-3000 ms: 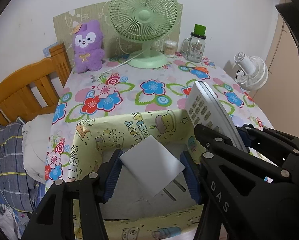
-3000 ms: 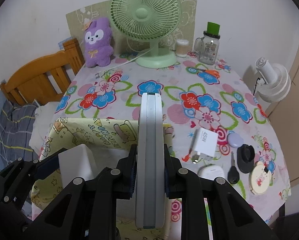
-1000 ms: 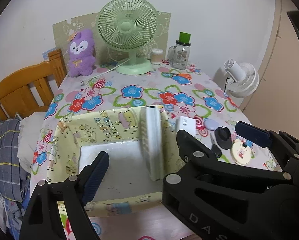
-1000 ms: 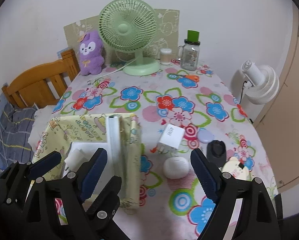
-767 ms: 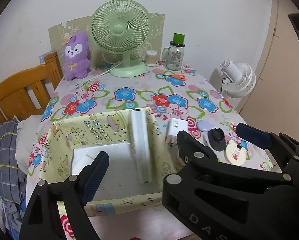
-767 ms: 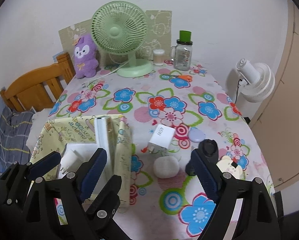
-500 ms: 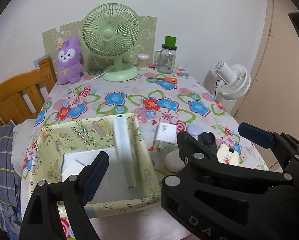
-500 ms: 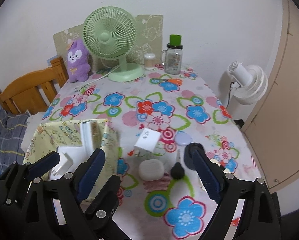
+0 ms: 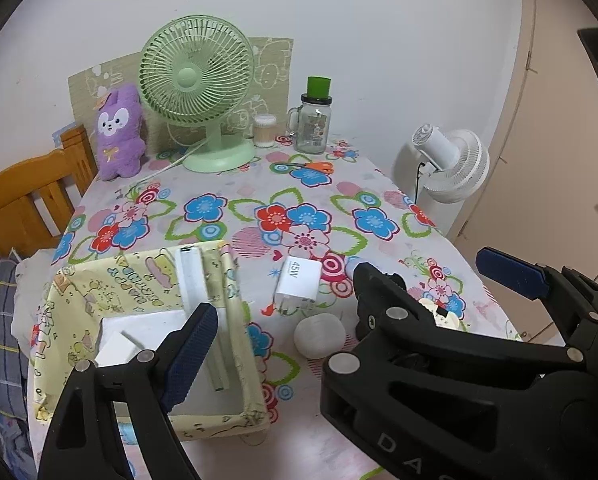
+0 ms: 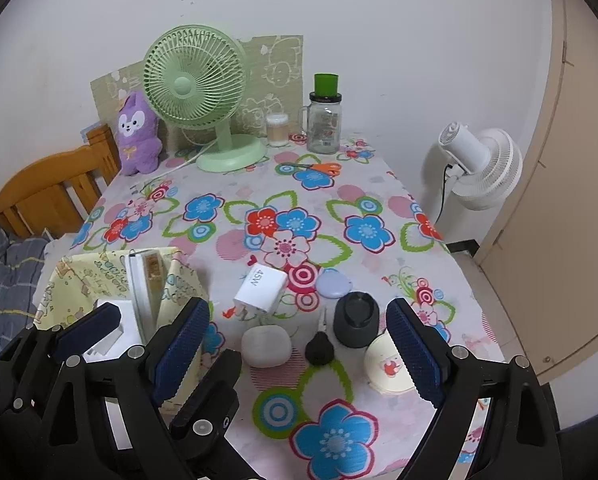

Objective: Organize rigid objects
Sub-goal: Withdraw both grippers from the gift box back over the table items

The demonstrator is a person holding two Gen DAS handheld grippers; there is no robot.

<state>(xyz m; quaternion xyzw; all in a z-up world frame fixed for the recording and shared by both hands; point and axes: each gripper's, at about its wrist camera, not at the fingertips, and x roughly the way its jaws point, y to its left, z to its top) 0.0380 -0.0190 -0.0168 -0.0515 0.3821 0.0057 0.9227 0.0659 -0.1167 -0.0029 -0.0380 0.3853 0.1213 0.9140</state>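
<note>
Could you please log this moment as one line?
left gripper: open, empty | right gripper: open, empty | remote, plug: in box

Green fan (image 10: 195,80), purple plush (image 10: 137,136), glass jar (image 10: 324,124) line the wall.

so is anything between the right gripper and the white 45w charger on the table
Nothing blocks it. The right gripper is open and empty, and the 45W charger lies uncovered on the tablecloth ahead of it. The white oval case sits nearer the gripper, low and just in front of the charger.
</note>
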